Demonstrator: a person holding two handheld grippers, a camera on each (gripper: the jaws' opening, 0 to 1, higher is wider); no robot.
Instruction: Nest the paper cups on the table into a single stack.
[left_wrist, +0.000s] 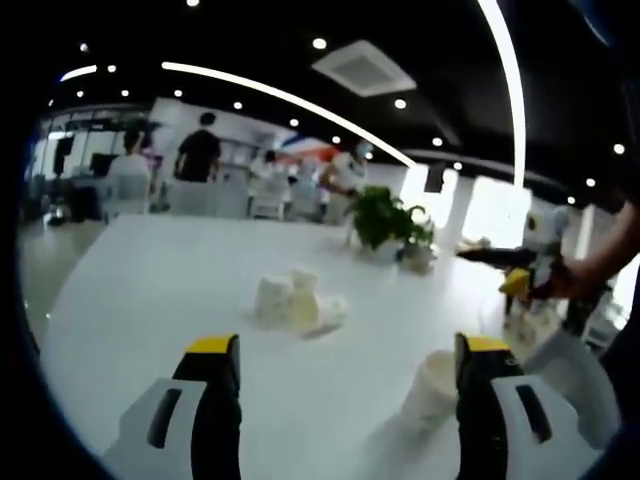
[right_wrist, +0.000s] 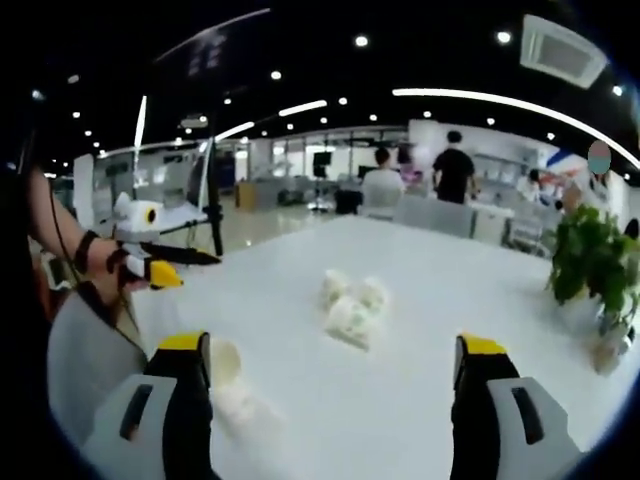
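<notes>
Three white paper cups (left_wrist: 295, 300) huddle together in the middle of the white table (left_wrist: 150, 290); the same cluster (right_wrist: 352, 305) shows in the right gripper view, with one cup tipped on its side. A lone cup (left_wrist: 432, 385) rests just inside my left gripper's right jaw, and it lies on its side (right_wrist: 225, 365) beside my right gripper's left jaw. My left gripper (left_wrist: 348, 350) is open with nothing between its jaws, short of the cluster. My right gripper (right_wrist: 333, 348) is open too, facing the cluster from the other side.
A potted plant (left_wrist: 385, 220) stands at the table's far side, also seen as the plant (right_wrist: 590, 255) at the right. A hand holds the other gripper (left_wrist: 520, 270) at the right edge, and the other gripper (right_wrist: 160, 270) at the left. People and chairs (right_wrist: 430, 210) lie beyond the table.
</notes>
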